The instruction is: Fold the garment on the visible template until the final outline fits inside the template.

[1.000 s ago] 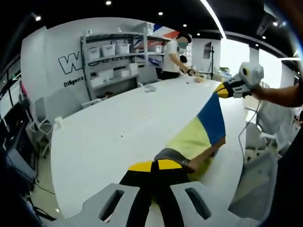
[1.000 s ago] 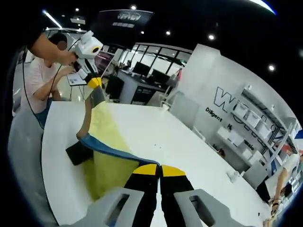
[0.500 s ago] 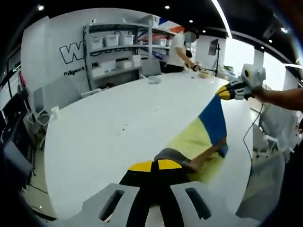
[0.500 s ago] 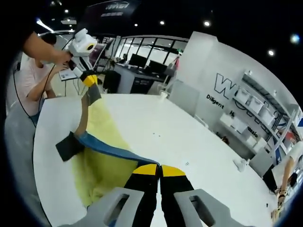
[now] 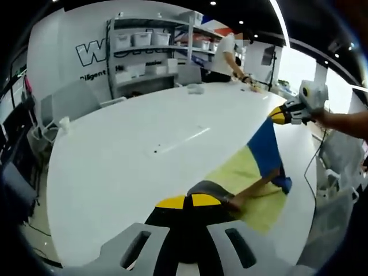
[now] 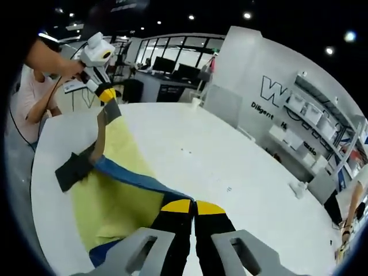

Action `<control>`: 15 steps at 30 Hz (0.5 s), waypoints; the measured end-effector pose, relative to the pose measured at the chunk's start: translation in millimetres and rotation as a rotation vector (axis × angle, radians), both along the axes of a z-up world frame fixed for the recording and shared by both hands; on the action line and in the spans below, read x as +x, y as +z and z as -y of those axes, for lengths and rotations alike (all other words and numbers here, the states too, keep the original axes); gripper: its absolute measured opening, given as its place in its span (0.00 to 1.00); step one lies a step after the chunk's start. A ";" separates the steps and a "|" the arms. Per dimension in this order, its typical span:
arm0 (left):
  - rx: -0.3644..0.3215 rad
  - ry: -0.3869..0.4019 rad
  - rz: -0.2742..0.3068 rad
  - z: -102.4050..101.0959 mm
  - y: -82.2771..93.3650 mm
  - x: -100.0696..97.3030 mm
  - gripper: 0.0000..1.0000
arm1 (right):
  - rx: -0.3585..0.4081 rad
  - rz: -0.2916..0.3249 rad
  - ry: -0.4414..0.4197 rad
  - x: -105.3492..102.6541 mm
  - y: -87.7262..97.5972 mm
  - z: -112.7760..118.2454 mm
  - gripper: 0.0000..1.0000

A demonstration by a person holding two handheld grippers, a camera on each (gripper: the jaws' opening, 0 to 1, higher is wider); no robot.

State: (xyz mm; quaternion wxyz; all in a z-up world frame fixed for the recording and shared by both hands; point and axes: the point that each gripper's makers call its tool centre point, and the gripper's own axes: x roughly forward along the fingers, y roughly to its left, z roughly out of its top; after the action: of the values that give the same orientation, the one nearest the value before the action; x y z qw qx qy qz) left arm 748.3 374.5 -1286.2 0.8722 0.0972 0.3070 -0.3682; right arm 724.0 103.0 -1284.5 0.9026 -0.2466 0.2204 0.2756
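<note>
The left gripper clenches the yellow, blue and grey cloth garment at one edge; the right gripper pinches another; it hangs stretched between them above the white table; the template is hard to make out.

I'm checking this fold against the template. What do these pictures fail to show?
- Template: no outline can be made out on the table in either view.
- Garment: its near edge is hidden behind the right claw in the right gripper view, and behind the left claw in the left gripper view.
- Wall lettering: small print too blurred to read.
</note>
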 end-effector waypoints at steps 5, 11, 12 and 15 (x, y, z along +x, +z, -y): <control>0.000 0.007 -0.014 1.4 -8.0 7.9 0.05 | 0.004 -0.019 -0.010 7.0 -8.7 2.2 0.00; 0.010 0.008 -0.020 3.4 -15.1 19.5 0.05 | -0.001 -0.036 -0.009 17.1 -17.4 2.3 0.00; 0.011 0.007 -0.020 4.0 -15.8 20.4 0.05 | -0.001 -0.038 -0.010 18.5 -18.6 2.5 0.00; 0.024 0.002 -0.020 4.9 -21.1 24.8 0.05 | -0.006 -0.050 -0.013 24.1 -25.2 3.9 0.00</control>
State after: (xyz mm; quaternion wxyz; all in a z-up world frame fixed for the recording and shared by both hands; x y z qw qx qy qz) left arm 773.1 369.6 -1307.4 0.8682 0.1037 0.3205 -0.3644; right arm 748.1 99.1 -1309.7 0.8978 -0.2410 0.2453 0.2752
